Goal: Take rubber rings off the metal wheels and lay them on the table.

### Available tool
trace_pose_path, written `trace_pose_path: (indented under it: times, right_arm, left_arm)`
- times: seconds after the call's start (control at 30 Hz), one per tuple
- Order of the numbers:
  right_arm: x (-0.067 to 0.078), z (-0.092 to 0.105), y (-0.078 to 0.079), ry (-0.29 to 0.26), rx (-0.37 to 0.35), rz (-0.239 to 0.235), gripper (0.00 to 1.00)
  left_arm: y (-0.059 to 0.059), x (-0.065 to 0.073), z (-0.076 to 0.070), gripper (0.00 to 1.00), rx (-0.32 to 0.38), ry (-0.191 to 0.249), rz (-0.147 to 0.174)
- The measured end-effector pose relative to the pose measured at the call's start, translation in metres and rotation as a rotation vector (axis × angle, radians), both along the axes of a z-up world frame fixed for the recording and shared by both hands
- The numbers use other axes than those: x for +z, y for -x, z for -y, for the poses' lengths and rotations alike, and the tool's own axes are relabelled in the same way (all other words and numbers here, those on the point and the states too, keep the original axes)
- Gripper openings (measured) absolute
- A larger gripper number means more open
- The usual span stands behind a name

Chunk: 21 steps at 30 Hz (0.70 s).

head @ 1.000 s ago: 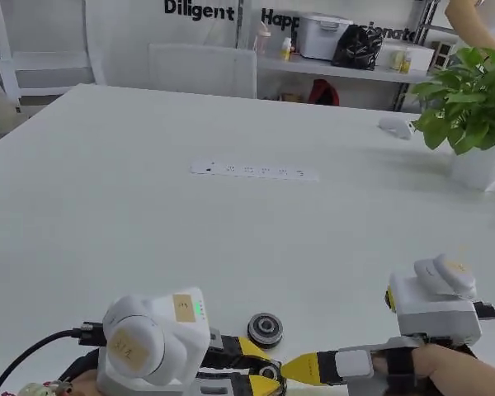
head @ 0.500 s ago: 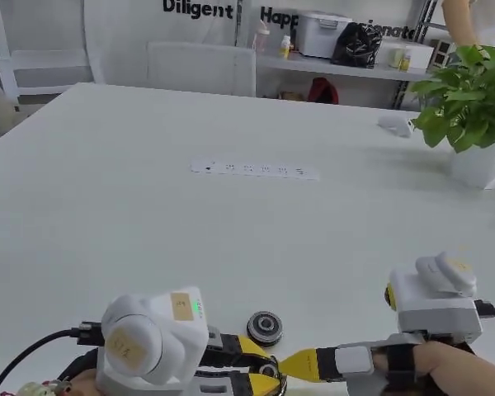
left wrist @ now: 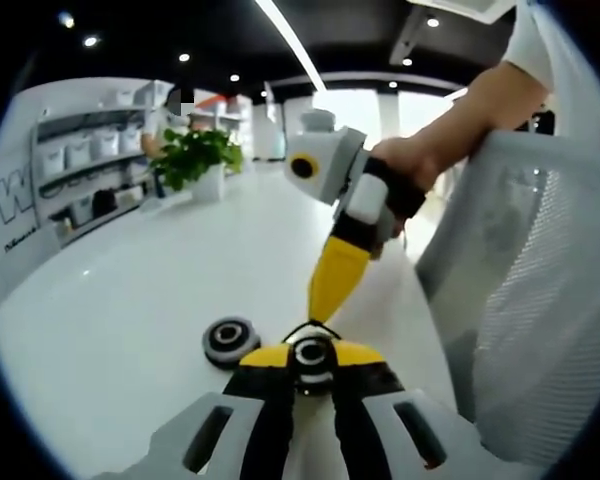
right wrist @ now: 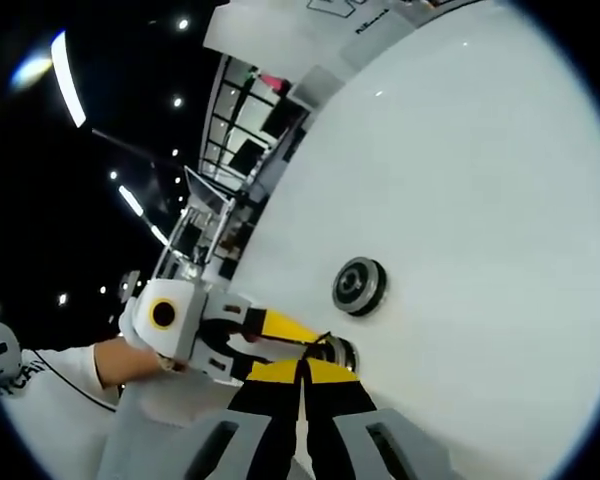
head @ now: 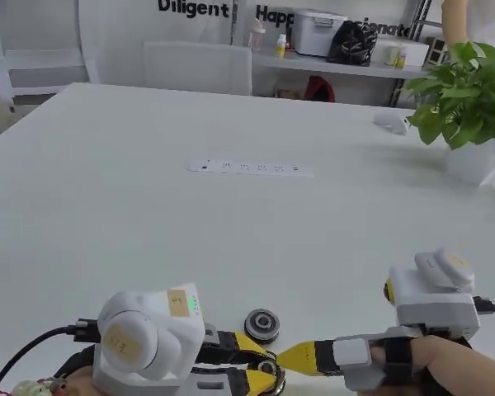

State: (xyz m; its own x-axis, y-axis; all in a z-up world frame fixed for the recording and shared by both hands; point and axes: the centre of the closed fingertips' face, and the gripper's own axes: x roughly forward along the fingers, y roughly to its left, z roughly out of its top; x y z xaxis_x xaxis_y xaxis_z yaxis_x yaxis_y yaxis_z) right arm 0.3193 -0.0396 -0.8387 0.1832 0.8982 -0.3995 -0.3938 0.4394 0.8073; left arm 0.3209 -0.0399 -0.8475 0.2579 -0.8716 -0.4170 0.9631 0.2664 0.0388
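Head view first: near the bottom edge, a small metal wheel [head: 269, 367] is clamped between the yellow jaws of the left gripper [head: 260, 375], and the tip of the right gripper [head: 287, 360] is brought against it from the right. A second wheel [head: 262, 324] lies flat on the white table [head: 231, 239] just beyond them, while a power strip [head: 250, 168] and a potted plant [head: 466, 99] are seen well apart, farther back. From the left gripper view, the left jaws are seen closed narrowly on the held wheel, and the right gripper [left wrist: 325, 300] comes down from above with its jaws pressed together; a thin black ring [left wrist: 311, 324] appears to be pinched at its tip and drawn a little way off the wheel. The second wheel [left wrist: 230, 341] rests just beside, its dark rubber apparently on. From the right gripper view, the right jaws are shown shut tip to tip beside the held wheel [right wrist: 338, 352], with the second wheel [right wrist: 360, 285] lying beyond. The task is judged to be at an early stage: one ring is only partly lifted and not yet laid down, and the second wheel is yet to be stripped.
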Motion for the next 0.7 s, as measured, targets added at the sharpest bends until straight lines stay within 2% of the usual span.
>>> trace_pose_path:
  times: [0.1, 0.23, 0.6, 0.63, 0.7]
  right_arm:
    - [-0.0028, 0.0011, 0.001, 0.024, 0.003, 0.007, 0.0]
    - [-0.0034, -0.0007, 0.0016, 0.037, 0.013, 0.015, 0.0]
    - [-0.0034, 0.0009, 0.0016, 0.077, 0.023, 0.045, 0.0]
    - [-0.0031, 0.0009, 0.0019, 0.078, 0.026, 0.05, 0.0]
    - [-0.0014, -0.0001, 0.0022, 0.08, 0.029, 0.055, 0.0]
  left_arm:
    - [0.0009, 0.0, -0.0004, 0.15, -0.004, 0.0, -0.001]
    - [0.0042, 0.0001, 0.0003, 0.15, -0.023, -0.03, 0.028]
    - [0.0034, 0.0002, -0.0035, 0.14, -0.031, -0.082, -0.007]
    - [0.0037, 0.0001, -0.0037, 0.14, -0.033, -0.087, -0.007]
    - [0.0044, 0.0005, -0.0044, 0.14, -0.048, -0.105, 0.015]
